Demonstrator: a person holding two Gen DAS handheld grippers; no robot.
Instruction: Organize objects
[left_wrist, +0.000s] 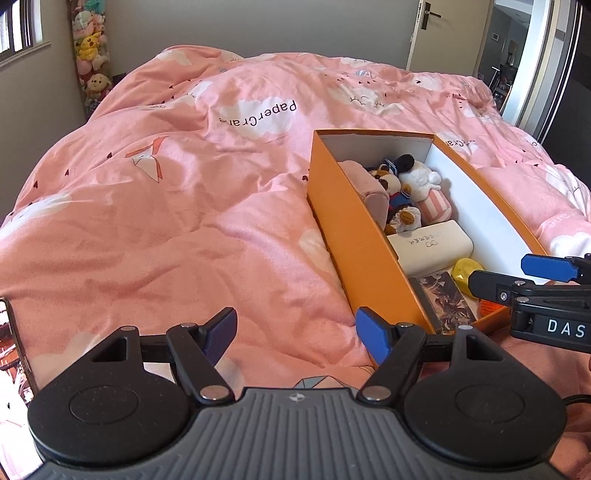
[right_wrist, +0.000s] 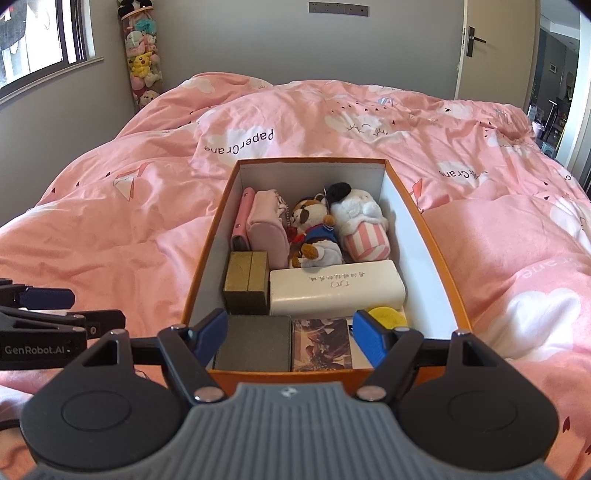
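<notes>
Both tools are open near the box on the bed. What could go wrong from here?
1. The orange box sits on a soft, rumpled duvet, so pushing its wall may tilt or slide it.
2. It is tightly packed: reaching for the white case may snag the plush dog beside it.
3. The left tool and right tool are close together and might collide.

orange box (right_wrist: 207, 273): open, on pink duvet | inside: plush toys (right_wrist: 314, 232), white case (right_wrist: 336, 291), dark blocks (right_wrist: 246, 282)

Pink duvet (right_wrist: 147, 229); hanging plush-toy column (right_wrist: 143, 55); window (right_wrist: 40, 40); door handle (right_wrist: 472, 40).
</notes>
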